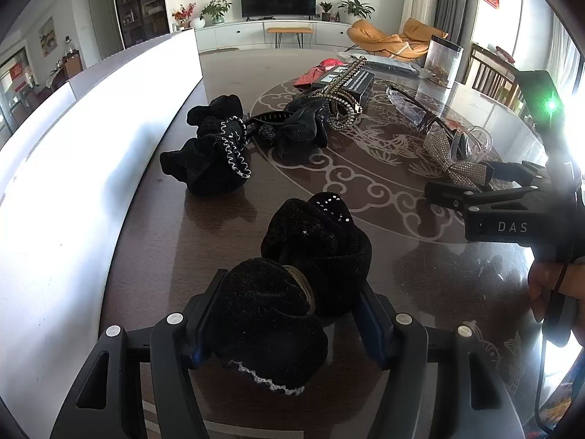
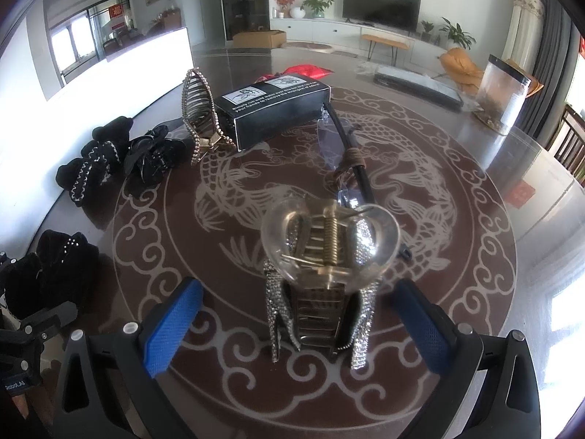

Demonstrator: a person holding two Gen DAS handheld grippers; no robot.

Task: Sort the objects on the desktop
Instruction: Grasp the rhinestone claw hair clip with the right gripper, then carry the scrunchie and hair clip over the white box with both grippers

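**Velvet scrunchie gripped at left; rhinestone clip bracketed at right**

The left gripper [image 1: 278, 329] is angled down over the dark patterned table [image 1: 365, 190], and its pads are pressed on both sides of a black velvet scrunchie [image 1: 292, 274] resting on the tabletop. The right gripper [image 2: 296, 325] is likewise pitched downward; its blue pads [image 2: 172, 329] are held apart, with a clear rhinestone hair clip [image 2: 325, 267] standing between them, untouched. Beyond the clip, a pair of glasses [image 2: 347, 161] is laid, then a black box [image 2: 274, 113] with a gold comb clip [image 2: 199, 109] leaning beside it. A second black scrunchie [image 1: 212, 153] and a black bow [image 1: 296, 131] lie near the white wall. Only the left view shows a person's hand [image 1: 555, 285] on the right tool; only the right view shows the clip's spring.
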